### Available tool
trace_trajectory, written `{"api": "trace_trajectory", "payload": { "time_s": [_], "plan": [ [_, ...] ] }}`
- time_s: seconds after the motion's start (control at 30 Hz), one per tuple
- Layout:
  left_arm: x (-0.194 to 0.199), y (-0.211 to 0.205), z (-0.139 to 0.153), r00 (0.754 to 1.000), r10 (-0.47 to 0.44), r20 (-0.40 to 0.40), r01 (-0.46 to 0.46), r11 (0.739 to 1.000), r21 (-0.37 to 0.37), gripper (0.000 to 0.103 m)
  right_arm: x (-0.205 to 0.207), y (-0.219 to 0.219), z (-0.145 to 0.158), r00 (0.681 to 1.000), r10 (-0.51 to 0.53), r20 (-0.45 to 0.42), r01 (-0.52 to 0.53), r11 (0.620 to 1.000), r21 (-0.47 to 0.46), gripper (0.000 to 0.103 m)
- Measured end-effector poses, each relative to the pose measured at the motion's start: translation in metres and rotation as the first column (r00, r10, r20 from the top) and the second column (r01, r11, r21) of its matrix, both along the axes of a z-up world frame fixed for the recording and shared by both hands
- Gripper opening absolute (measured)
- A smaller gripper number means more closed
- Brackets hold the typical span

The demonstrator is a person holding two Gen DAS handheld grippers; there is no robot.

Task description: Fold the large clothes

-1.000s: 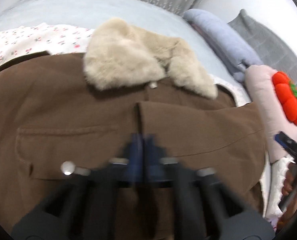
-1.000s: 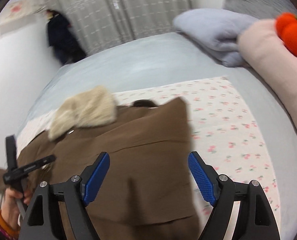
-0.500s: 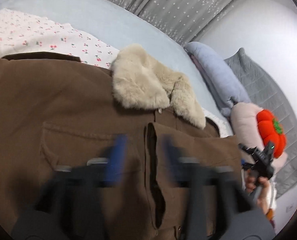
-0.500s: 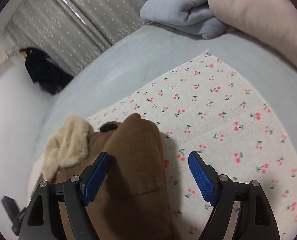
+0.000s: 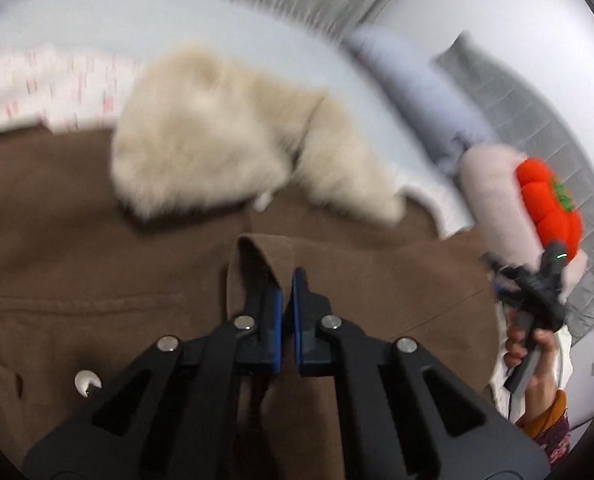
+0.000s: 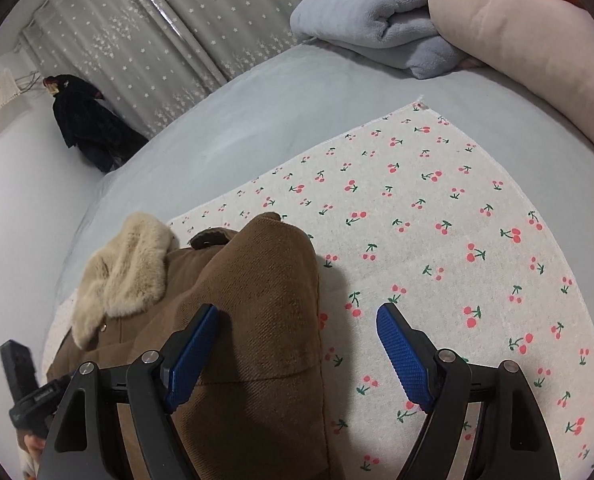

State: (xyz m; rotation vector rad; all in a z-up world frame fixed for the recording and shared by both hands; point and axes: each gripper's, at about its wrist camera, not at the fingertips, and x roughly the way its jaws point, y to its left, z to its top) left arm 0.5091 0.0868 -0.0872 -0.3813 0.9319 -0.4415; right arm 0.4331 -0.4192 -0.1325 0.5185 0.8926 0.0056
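A brown coat [image 5: 97,260] with a cream fur collar [image 5: 217,152] lies spread on a cherry-print cloth [image 6: 437,220] on the bed. My left gripper [image 5: 287,292] is shut on the coat's front edge, which stands up in a small raised flap [image 5: 261,248] around the pads. My right gripper [image 6: 297,308] is open over the coat's folded side [image 6: 257,320]. Its left pad sits above the brown fabric and its right pad above the cloth. A hand holds the right gripper [image 5: 537,292] at the right of the left wrist view.
A rolled blue blanket [image 6: 377,20], a pink pillow [image 6: 517,32], an orange pumpkin plush [image 5: 549,208] and a grey quilted pillow [image 5: 517,112] lie along the bed's far side. A dark garment [image 6: 85,128] hangs beside the starred curtain [image 6: 157,40].
My left gripper opened over the coat's front seam, then shut on its edge and lifted a flap. My right gripper swung to the coat's side and sank, then held still.
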Motion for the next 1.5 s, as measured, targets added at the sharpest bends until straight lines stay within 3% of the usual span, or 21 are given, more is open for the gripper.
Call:
{"api": "trace_trajectory", "payload": {
  "time_s": [0.07, 0.13, 0.27, 0.3, 0.33, 0.4, 0.43, 0.47, 0.53, 0.63, 0.67, 0.7, 0.77, 0.83, 0.93, 1.03, 1.13, 1.23, 1.3, 1.37, 1.5],
  "plan": [
    [-0.025, 0.007, 0.026, 0.989, 0.075, 0.125, -0.071, 0.997, -0.039, 0.005, 0.003, -0.003, -0.001, 1.0, -0.005, 0.003, 0.005, 1.0, 0.002, 0.083],
    [-0.039, 0.01, 0.037, 0.975, 0.121, 0.189, -0.118, 0.993, -0.025, 0.005, 0.009, -0.004, -0.004, 1.0, -0.006, -0.001, 0.006, 1.0, 0.003, 0.083],
    [-0.035, 0.01, 0.007, 0.978, 0.18, 0.103, -0.188, 0.979, 0.079, 0.005, 0.027, 0.001, -0.017, 1.0, -0.002, -0.027, 0.002, 1.0, 0.009, 0.079],
    [-0.033, 0.008, -0.003, 0.98, 0.181, 0.085, -0.19, 0.975, 0.114, 0.005, 0.03, 0.004, -0.019, 1.0, -0.005, -0.022, 0.006, 1.0, 0.006, 0.052],
    [-0.029, 0.004, -0.016, 0.982, 0.177, 0.069, -0.186, 0.97, 0.156, 0.005, 0.035, 0.009, -0.02, 1.0, 0.006, -0.019, -0.006, 1.0, -0.003, 0.018],
    [-0.026, -0.003, -0.026, 0.982, 0.174, 0.072, -0.185, 0.962, 0.202, 0.006, 0.038, 0.021, -0.016, 0.999, -0.034, 0.006, 0.035, 0.992, -0.122, 0.012],
    [-0.025, -0.005, -0.029, 0.982, 0.176, 0.069, -0.187, 0.957, 0.219, 0.006, 0.042, 0.032, -0.017, 0.999, -0.052, 0.004, 0.051, 0.962, -0.269, 0.011],
    [-0.024, -0.006, -0.031, 0.981, 0.181, 0.063, -0.191, 0.954, 0.23, 0.009, 0.05, 0.044, -0.027, 0.996, -0.084, -0.041, 0.058, 0.898, -0.436, 0.011],
    [-0.021, -0.004, -0.031, 0.981, 0.187, 0.05, -0.193, 0.951, 0.241, 0.012, 0.054, 0.048, -0.034, 0.992, -0.103, -0.067, 0.061, 0.888, -0.457, 0.011],
    [-0.023, -0.009, -0.024, 0.985, 0.16, 0.062, -0.171, 0.948, 0.268, 0.015, 0.04, 0.036, -0.017, 0.99, -0.136, -0.026, 0.118, 0.927, -0.357, 0.016],
    [-0.025, -0.01, -0.019, 0.986, 0.149, 0.072, -0.164, 0.944, 0.287, 0.023, 0.032, 0.032, -0.011, 0.99, -0.137, -0.021, 0.122, 0.933, -0.339, 0.024],
    [-0.033, -0.011, -0.01, 0.984, 0.149, 0.096, -0.172, 0.934, 0.315, 0.044, 0.022, 0.031, -0.002, 0.992, -0.125, -0.013, 0.114, 0.936, -0.333, 0.028],
    [-0.049, -0.008, 0.006, 0.976, 0.146, 0.162, -0.19, 0.933, 0.306, 0.058, 0.004, 0.036, 0.011, 0.996, -0.084, 0.011, 0.083, 0.937, -0.339, 0.033],
    [-0.065, -0.008, 0.017, 0.971, 0.11, 0.214, -0.172, 0.939, 0.299, 0.059, -0.023, 0.045, 0.025, 0.998, -0.035, 0.044, 0.048, 0.935, -0.352, 0.043],
    [-0.081, -0.016, 0.011, 0.983, 0.025, 0.179, -0.08, 0.949, 0.304, 0.059, -0.059, 0.066, 0.026, 0.998, 0.05, 0.049, -0.031, 0.94, -0.339, 0.049],
    [-0.078, -0.021, -0.029, 0.999, -0.023, 0.044, 0.008, 0.95, 0.313, 0.06, -0.071, 0.082, 0.002, 0.994, 0.105, -0.026, -0.107, 0.936, -0.336, 0.052],
    [-0.076, -0.016, -0.021, 0.999, -0.004, 0.039, -0.007, 0.958, 0.285, 0.06, -0.07, 0.086, -0.032, 0.99, 0.094, -0.102, -0.124, 0.93, -0.346, 0.054],
    [-0.084, -0.008, -0.006, 0.999, 0.031, -0.018, -0.024, 0.95, 0.311, 0.06, -0.075, 0.084, -0.016, 0.993, 0.044, -0.112, -0.077, 0.947, -0.311, 0.057],
    [-0.094, 0.0, 0.003, 0.999, 0.035, -0.006, -0.031, 0.949, 0.314, 0.074, -0.085, 0.085, 0.002, 0.994, 0.045, -0.102, -0.07, 0.963, -0.26, 0.061],
    [-0.111, 0.015, 0.014, 0.997, 0.072, 0.019, -0.074, 0.939, 0.336, 0.08, -0.097, 0.09, 0.016, 0.995, 0.049, -0.085, -0.068, 0.969, -0.237, 0.072],
    [-0.143, 0.048, 0.033, 0.993, 0.117, 0.008, -0.112, 0.929, 0.354, 0.083, -0.123, 0.112, 0.041, 0.992, 0.075, -0.106, -0.101, 0.959, -0.263, 0.08]
  ]
}}
